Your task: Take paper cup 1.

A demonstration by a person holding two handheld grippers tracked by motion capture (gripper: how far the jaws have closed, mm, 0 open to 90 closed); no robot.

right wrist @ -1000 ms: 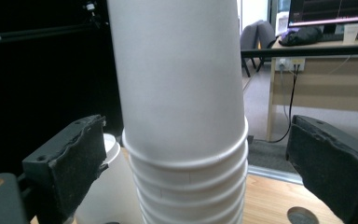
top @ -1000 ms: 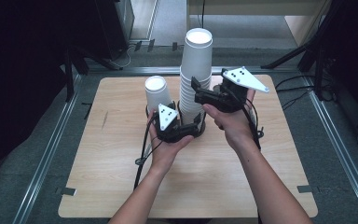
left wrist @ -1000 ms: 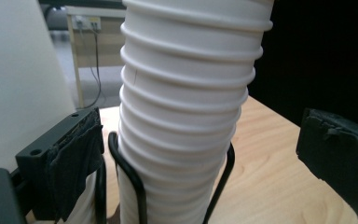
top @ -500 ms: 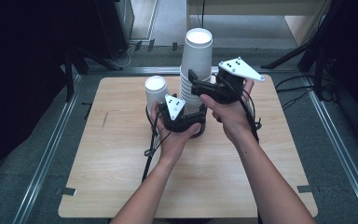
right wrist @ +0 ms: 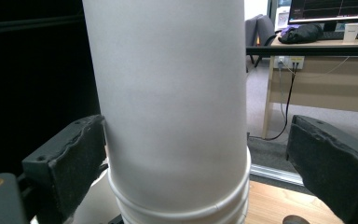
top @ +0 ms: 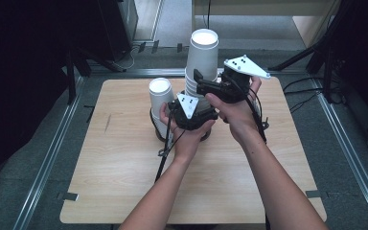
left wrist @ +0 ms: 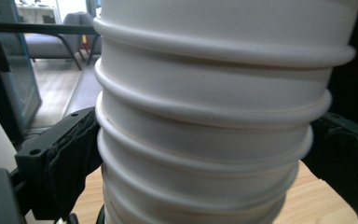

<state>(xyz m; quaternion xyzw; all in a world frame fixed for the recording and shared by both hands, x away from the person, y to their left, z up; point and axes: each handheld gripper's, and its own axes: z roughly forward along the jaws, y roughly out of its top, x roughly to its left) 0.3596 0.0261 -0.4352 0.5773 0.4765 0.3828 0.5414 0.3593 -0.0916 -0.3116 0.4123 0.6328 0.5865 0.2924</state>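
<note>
I hold a gripper in each hand, and both are at the tall stack (top: 199, 72) of white paper cups that stands on the wooden table (top: 124, 182), near its far middle. My left gripper (top: 191, 112) is low down on the stack. In the left gripper view its two black jaws sit on the two sides of the stack (left wrist: 209, 121), where the cup rims make rings one over the other. The jaws press right up to the rims, so I am squeezing the lower cups. My right gripper (top: 206, 86) is higher up, at the top cup (top: 204, 48). In the right gripper view the top cup (right wrist: 172, 107) stands between the jaws. The left jaw is right beside the cup wall, maybe just touching it. The right jaw is well apart from the cup, so this gripper is wide and holds nothing. Below the top cup I see the rims of the next cups in the stack (right wrist: 186, 205). A short stack (top: 160, 103) of cups stands just beside the tall one, on its left side, close to my left hand (top: 184, 136). My right hand (top: 237, 108) is just behind my left one.
</note>
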